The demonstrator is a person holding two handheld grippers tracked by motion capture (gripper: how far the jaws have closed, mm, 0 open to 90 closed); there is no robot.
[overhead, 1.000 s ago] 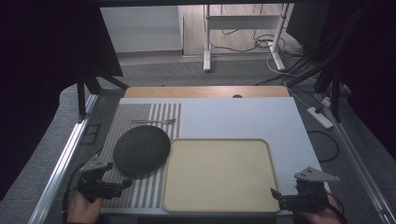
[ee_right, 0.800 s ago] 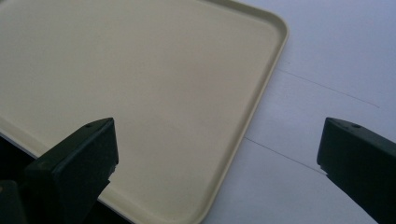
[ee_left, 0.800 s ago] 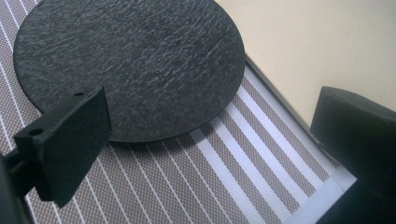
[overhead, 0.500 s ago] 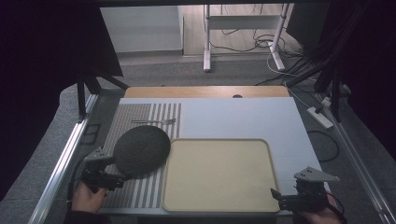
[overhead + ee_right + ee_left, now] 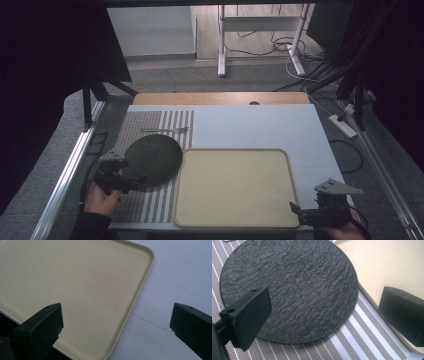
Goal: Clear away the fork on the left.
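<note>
Left gripper (image 5: 131,181) hangs wide open right over the dark round plate (image 5: 152,159), holding nothing. Right gripper (image 5: 300,212) sits open too, at the beige tray (image 5: 235,220) corner.

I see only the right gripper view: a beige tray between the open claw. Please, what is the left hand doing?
Observer: The left claw is open over the near part of a dark round plate, not closed on it.
Operator: On what does this plate lie?
Observer: On a striped mat, just left of the tray.
Operator: Is anything else on the mat?
Observer: A fork lies beyond the plate.
</note>
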